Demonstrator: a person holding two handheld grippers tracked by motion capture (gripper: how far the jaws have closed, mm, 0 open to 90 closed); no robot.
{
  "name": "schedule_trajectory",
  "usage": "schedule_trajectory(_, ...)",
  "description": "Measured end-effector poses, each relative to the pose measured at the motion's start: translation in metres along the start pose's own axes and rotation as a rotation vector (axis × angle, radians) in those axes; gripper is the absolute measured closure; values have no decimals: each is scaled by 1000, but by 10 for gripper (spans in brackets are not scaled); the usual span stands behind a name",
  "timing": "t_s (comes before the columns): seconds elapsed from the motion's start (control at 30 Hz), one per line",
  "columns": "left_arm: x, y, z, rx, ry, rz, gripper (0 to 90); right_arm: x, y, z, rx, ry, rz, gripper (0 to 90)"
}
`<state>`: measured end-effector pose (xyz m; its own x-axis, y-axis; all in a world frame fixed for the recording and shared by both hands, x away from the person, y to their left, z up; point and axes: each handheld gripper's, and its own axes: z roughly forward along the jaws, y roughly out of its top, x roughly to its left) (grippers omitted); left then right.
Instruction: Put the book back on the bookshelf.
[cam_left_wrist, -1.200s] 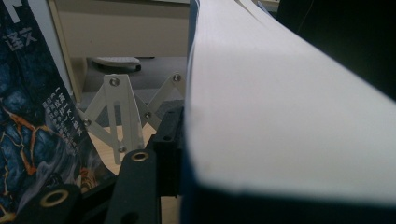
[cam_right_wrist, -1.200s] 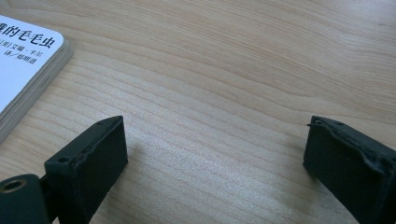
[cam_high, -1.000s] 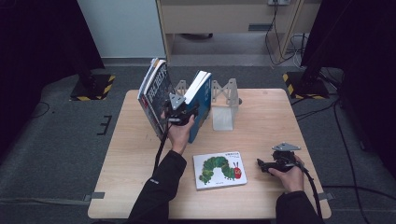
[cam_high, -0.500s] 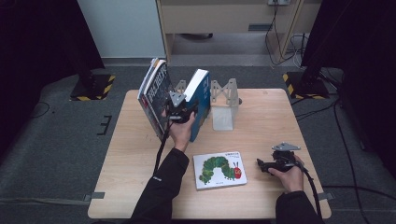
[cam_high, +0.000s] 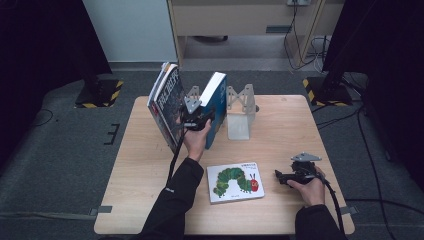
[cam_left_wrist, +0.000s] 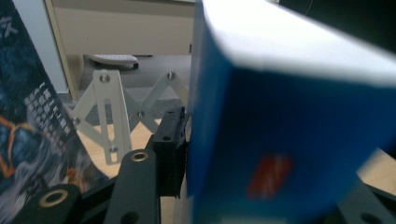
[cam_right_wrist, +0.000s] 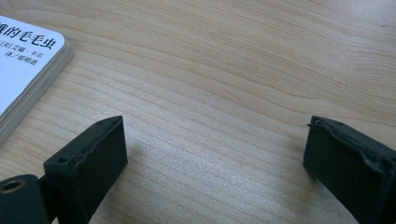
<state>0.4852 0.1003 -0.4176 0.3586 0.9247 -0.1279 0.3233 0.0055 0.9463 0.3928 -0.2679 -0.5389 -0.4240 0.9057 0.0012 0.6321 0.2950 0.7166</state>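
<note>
Upright on the counter (cam_high: 150, 165) beside a metal rack (cam_high: 240, 107), stiff, weighty blue book (cam_high: 216, 107) clamped near its spine in left tool (cam_high: 196, 120); right tool (cam_high: 281, 176) spread apart, empty.

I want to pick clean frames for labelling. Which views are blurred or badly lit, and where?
Left gripper view: the blue book is too close, soft and blurred, its top edge glaring white. Right gripper view: wood grain of the table is sharp, evenly lit. High view: table bright, surroundings fall into deep shadow.
</note>
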Motion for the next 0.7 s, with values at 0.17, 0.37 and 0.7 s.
schedule_trajectory(0.17,7,-11,-10,-15,-21,-1,556,1,0,0,1,-3,3,62)
schedule_trajectory(0.37,4,-6,-9,23,6,-6,579,1,0,0,8,-13,12,37)
schedule_trajectory(0.7,6,1,1,43,28,-16,580,1,0,0,8,-21,17,35)
